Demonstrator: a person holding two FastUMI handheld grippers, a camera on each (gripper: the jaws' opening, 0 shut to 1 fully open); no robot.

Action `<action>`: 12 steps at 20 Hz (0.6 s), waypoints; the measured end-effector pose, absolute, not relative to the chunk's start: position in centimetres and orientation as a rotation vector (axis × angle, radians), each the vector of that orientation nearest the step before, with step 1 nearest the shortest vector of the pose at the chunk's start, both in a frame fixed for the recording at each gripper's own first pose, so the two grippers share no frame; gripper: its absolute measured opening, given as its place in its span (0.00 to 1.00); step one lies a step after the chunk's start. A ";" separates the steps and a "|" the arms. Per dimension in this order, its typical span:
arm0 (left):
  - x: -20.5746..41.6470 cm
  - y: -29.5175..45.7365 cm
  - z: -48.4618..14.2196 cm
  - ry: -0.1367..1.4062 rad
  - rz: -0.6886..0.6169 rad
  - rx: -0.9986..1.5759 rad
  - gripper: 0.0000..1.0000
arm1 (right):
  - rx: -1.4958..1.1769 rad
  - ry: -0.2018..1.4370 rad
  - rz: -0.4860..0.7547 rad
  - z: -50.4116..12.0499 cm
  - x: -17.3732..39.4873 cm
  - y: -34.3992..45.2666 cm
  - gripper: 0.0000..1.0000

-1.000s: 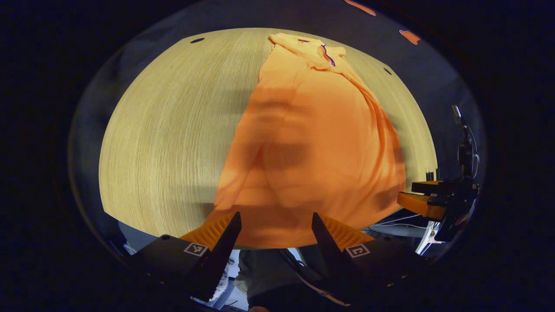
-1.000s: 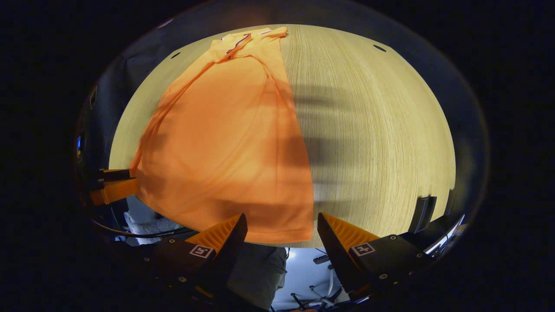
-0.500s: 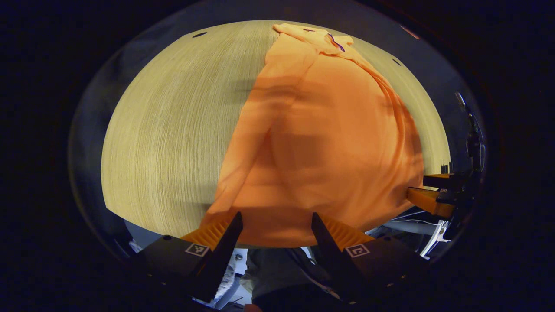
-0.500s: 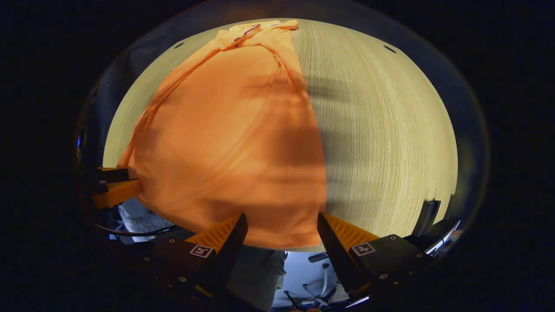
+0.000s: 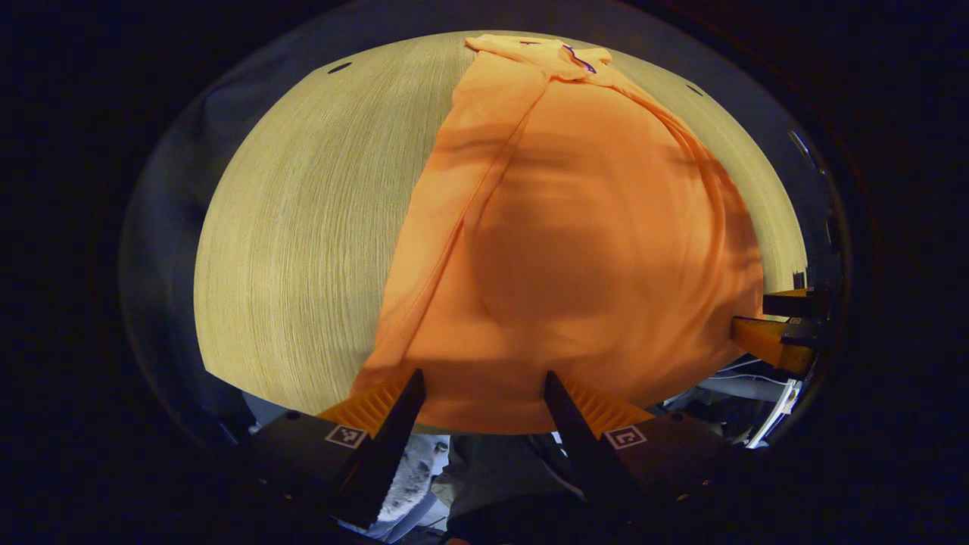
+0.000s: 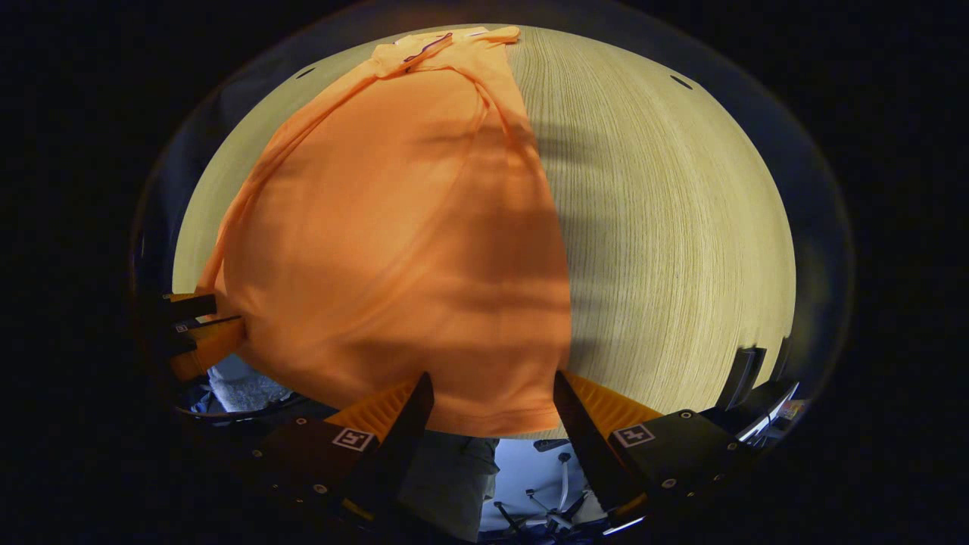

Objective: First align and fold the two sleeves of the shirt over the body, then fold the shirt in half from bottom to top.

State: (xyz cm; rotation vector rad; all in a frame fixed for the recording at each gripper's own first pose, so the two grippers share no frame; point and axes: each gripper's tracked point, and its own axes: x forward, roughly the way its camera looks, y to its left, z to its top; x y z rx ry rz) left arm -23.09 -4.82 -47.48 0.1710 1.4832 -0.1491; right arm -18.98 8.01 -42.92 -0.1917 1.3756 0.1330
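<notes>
There is one orange shirt (image 5: 575, 250) on one wooden counter (image 5: 303, 227). Two grippers are there: the left gripper (image 5: 484, 393) and the right gripper (image 6: 492, 397), each with two fingers.

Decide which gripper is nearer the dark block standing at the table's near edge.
Right. The right gripper is at a hem corner of the shirt, the dark block just to its right; the left gripper sits farther left along the hem.
</notes>
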 end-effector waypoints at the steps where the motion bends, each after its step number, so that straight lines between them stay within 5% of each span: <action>1: -23.1 -5.0 -47.6 1.486 -0.146 0.168 0.96 | -0.189 1.378 0.131 -43.0 -19.1 8.0 0.96; 2: -23.0 -5.0 -47.7 1.489 -0.142 0.165 0.96 | -0.185 1.377 0.131 -43.0 -19.2 8.2 0.92; 3: -23.2 -4.9 -47.5 1.487 -0.135 0.158 0.96 | -0.179 1.374 0.134 -42.9 -19.2 8.3 0.78; 5: -23.1 -5.1 -47.4 1.477 -0.126 0.144 0.80 | -0.165 1.369 0.135 -42.9 -19.3 8.4 0.44; 6: -22.9 -5.2 -47.4 1.463 -0.130 0.140 0.62 | -0.151 1.360 0.146 -42.9 -19.3 8.6 0.38; 7: -22.7 -5.1 -47.4 1.438 -0.128 0.128 0.55 | -0.119 1.352 0.168 -42.9 -19.3 9.0 0.30; 8: -22.5 -5.2 -47.4 1.420 -0.124 0.102 0.25 | -0.052 1.357 0.191 -43.1 -19.8 9.8 0.23; 9: -22.8 -5.3 -47.5 1.414 -0.145 0.099 0.13 | -0.008 1.370 0.209 -43.0 -20.2 10.3 0.04; 12: -22.7 -5.3 -47.2 1.358 -0.178 0.046 0.01 | -0.020 1.338 0.235 -43.1 -19.8 10.5 0.04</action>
